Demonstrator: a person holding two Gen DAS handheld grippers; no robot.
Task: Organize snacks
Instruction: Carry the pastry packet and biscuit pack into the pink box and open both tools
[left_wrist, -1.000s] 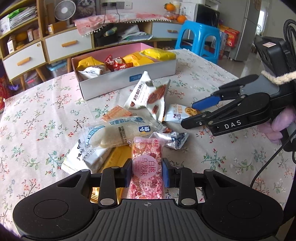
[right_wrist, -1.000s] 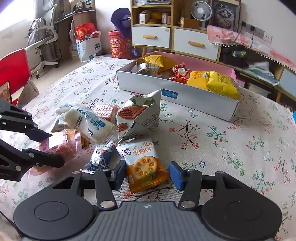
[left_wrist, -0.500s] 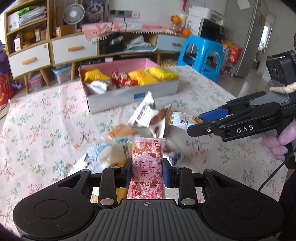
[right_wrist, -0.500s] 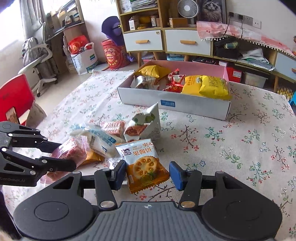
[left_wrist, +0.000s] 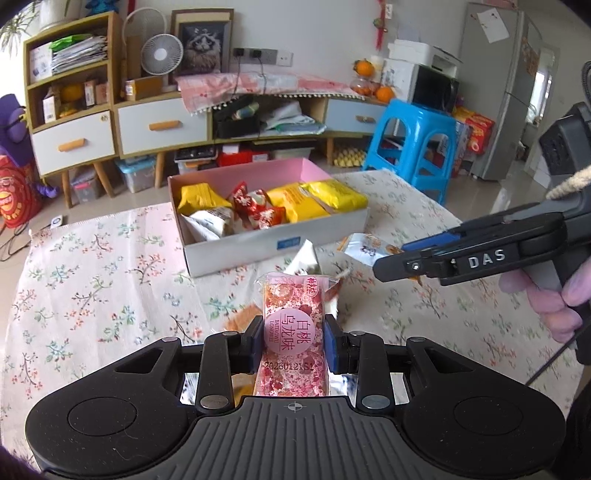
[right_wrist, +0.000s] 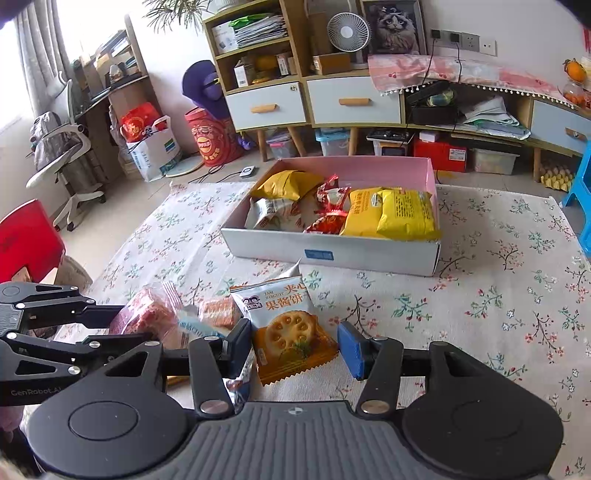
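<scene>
Left wrist view: the left gripper (left_wrist: 294, 345) has its jaws clenched on a pink, flower-printed snack bar in a clear wrapper (left_wrist: 294, 328). One blue pad presses each long side of the bar, which stands on end between them and is lifted clear of the desk (left_wrist: 110, 280), a surface covered by a white floral cloth. Beyond the bar lies an open shallow cardboard box, white outside and pink inside (left_wrist: 280, 245). To the right, the right gripper (left_wrist: 391, 260) is seen from the side, held by a person's hand (left_wrist: 550, 306); a silver and orange jam-biscuit packet (left_wrist: 365, 245) projects from its jaws.

Right wrist view: the right gripper (right_wrist: 294, 349) carries the same jam-biscuit packet (right_wrist: 288, 328). The packet's left edge lies against the left pad, while a gap separates its right edge from the blue right pad (right_wrist: 351, 349). Whether the jaws truly pinch the packet cannot be told, though it hangs above the desk in the other view. At left, the left gripper (right_wrist: 122, 325) holds the pink bar (right_wrist: 147, 315).

Counts: two grippers and one box (right_wrist: 332, 253). The box contains three yellow packets (right_wrist: 402, 214), two red wrapped sweets (right_wrist: 330, 210) and about two white packets (right_wrist: 273, 216). A few loose snacks lie on the desk near the left gripper; their number cannot be told.
</scene>
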